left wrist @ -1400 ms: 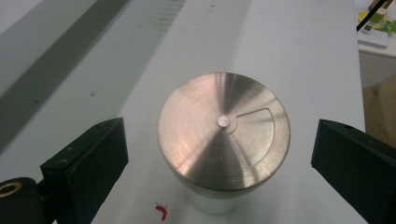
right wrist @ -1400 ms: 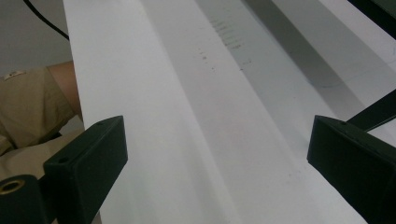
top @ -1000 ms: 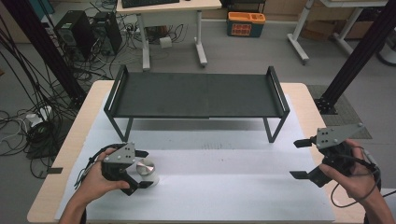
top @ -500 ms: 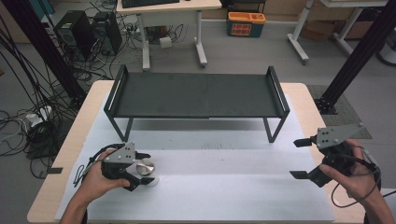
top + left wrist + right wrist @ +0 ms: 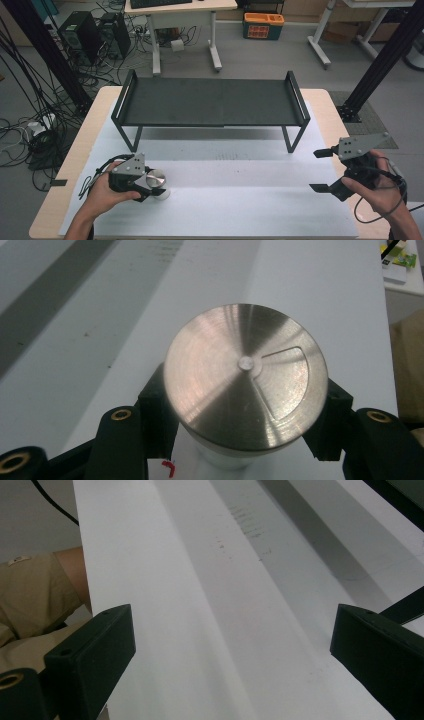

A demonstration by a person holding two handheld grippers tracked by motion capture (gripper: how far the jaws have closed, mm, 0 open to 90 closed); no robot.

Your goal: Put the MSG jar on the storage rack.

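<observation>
Both forearms are bare. Each hand carries a black gripper with a grey three-cornered plate on top, dotted with small dark holes: the left gripper (image 5: 152,187) and the right gripper (image 5: 320,170). Thin black cables loop from both. Brass-coloured screw sockets (image 5: 121,414) sit in the black jaw arms, and a small red mark (image 5: 169,468) shows near one.

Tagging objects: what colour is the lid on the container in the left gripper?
Brushed silver metal lid, on a white body; clearest in the left gripper view.
</observation>
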